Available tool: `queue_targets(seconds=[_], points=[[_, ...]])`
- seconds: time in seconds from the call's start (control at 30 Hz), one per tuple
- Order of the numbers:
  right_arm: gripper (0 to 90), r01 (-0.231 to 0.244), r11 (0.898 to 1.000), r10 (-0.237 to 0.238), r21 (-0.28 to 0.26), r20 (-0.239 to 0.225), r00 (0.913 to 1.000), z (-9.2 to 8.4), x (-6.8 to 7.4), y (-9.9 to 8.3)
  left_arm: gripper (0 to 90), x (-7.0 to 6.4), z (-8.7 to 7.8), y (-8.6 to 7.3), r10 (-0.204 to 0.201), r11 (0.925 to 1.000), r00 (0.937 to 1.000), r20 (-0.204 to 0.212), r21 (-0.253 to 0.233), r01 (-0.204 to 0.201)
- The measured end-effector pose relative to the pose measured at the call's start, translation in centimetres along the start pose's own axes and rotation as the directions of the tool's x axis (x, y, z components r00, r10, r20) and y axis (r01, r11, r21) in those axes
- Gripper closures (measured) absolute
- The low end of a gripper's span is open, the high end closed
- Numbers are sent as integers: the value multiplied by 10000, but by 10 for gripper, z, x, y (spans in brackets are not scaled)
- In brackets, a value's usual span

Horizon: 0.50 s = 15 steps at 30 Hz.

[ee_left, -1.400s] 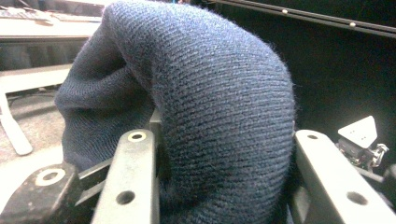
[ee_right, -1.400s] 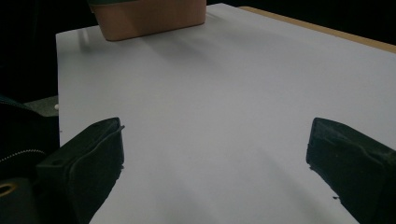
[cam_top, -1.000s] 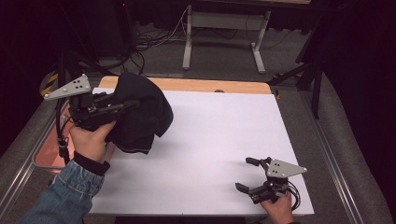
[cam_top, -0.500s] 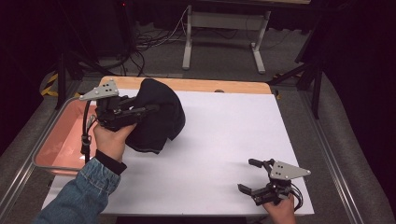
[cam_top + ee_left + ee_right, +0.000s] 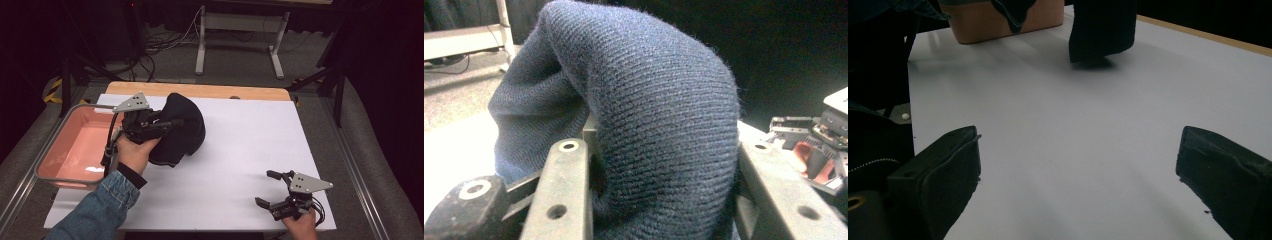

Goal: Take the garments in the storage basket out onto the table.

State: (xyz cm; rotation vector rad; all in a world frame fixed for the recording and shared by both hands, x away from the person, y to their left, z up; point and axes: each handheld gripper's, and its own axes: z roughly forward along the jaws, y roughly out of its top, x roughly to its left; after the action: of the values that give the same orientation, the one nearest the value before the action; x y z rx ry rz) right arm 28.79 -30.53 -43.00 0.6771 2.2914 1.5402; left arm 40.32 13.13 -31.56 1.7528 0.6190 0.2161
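A dark knit hat [image 5: 187, 127] hangs bunched between the jaws of my left gripper [image 5: 174, 123], which is shut on it over the left part of the white sheet [image 5: 240, 150]. In the left gripper view the ribbed hat [image 5: 649, 110] bulges up between both jaws of the left gripper [image 5: 661, 150]. In the right gripper view the hat's lower edge [image 5: 1103, 30] hangs just above the sheet. My right gripper [image 5: 265, 188] rests at the sheet's near right corner, open, with nothing between the jaws of the right gripper [image 5: 1078, 150].
A pink tray [image 5: 75, 145] with a metal rim stands at the table's left edge, beside the left hand. The wooden table edge [image 5: 200, 90] runs along the far side. A stand's metal legs [image 5: 202, 45] and cables lie on the floor beyond.
My left hand has carried the hat to the right and lower, off the tray area and over the white sheet, leaving the pink tray uncovered. The right gripper has stayed in place.
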Motion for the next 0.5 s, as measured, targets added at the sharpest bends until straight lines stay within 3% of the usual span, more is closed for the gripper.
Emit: queue_targets(seconds=[0.33, 0.5], points=[[46, 4, 10000, -4, 11, -8, 10000, 0, 0, 0, 586, -5, 23, -12, -163, 9992, 9990, 423, 378, 147], [46, 16, 10000, -16, -2, -19, 10000, 0, 0, 0, 586, -12, 35, -15, 58, 9977, 9985, 550, 668, -95]])
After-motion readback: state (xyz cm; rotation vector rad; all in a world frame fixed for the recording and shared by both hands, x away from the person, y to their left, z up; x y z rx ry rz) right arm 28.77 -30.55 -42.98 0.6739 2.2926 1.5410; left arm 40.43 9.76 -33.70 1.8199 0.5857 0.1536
